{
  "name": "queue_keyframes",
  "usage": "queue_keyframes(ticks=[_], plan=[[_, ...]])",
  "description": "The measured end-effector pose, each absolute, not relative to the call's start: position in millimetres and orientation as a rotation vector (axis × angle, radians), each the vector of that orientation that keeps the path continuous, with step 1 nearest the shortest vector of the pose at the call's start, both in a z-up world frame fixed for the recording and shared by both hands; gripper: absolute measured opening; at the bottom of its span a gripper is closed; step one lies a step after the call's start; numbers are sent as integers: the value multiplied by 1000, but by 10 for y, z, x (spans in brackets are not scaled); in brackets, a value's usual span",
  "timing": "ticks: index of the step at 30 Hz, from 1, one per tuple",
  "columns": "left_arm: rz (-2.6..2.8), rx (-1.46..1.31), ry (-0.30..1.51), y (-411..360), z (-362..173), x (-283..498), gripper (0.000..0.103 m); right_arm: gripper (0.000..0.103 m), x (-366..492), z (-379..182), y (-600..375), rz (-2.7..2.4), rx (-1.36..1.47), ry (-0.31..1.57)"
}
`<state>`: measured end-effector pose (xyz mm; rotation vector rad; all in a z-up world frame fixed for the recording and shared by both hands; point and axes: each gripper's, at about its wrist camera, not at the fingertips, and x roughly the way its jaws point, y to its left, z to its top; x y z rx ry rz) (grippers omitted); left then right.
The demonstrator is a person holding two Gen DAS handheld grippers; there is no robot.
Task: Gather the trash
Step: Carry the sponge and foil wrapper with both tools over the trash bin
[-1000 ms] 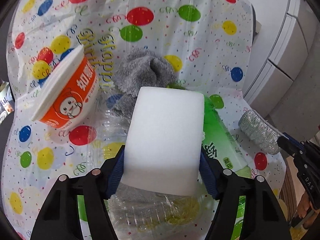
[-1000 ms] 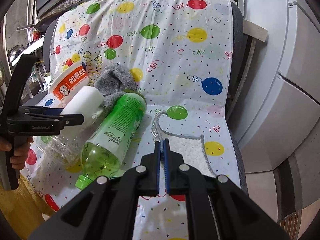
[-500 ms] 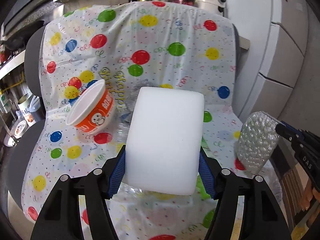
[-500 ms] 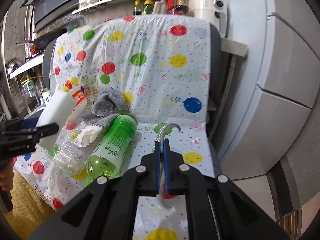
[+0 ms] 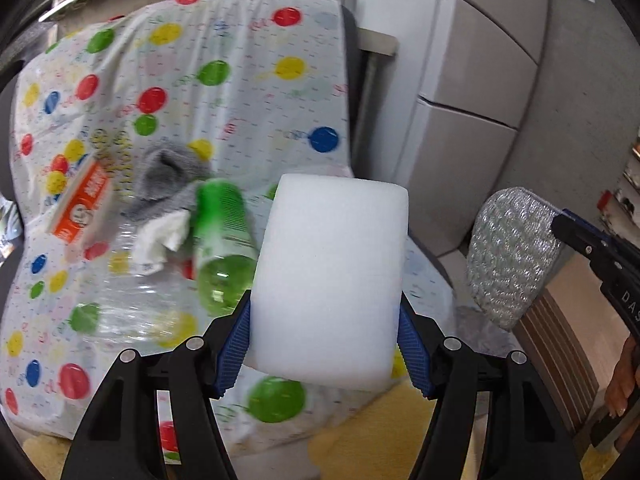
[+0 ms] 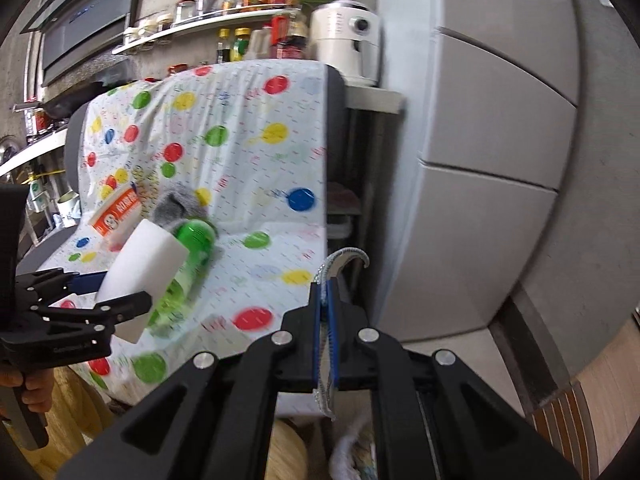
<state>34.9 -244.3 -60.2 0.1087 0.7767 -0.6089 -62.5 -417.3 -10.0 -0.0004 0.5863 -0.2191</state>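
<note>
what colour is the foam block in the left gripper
Plain white foam block, with no print, clamped in the left gripper; clearest in the left wrist view.

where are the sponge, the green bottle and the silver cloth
sponge (image 5: 328, 276), left wrist view, middle of its white front face
green bottle (image 5: 224, 236), left wrist view, on its labelled body
silver cloth (image 5: 512, 256), left wrist view, middle of its glittery face

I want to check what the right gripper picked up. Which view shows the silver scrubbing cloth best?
The left wrist view: the silver scrubbing cloth faces the camera broadside, showing its glittery weave, pinched at one edge by the right gripper. The right wrist view shows it only edge-on, a thin strip between shut fingers.
</note>
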Motion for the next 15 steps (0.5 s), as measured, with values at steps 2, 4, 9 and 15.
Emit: queue_keyframes(ticks=[2, 4, 9, 15], plan=[[-636, 118, 780, -2620, -663, 260, 67, 4, -779, -185, -4301, -247, 13, 604], [-661, 129, 781, -2804, -717, 171, 67, 4, -879, -257, -4406, -271, 25, 618], [-749, 157, 806, -3287, -876, -18, 67, 4, -1180, -547, -4759, -355, 97, 671], [-884, 225, 895, -3956, -1230, -218, 68, 4, -1477, -971, -5104, -429, 171, 743]])
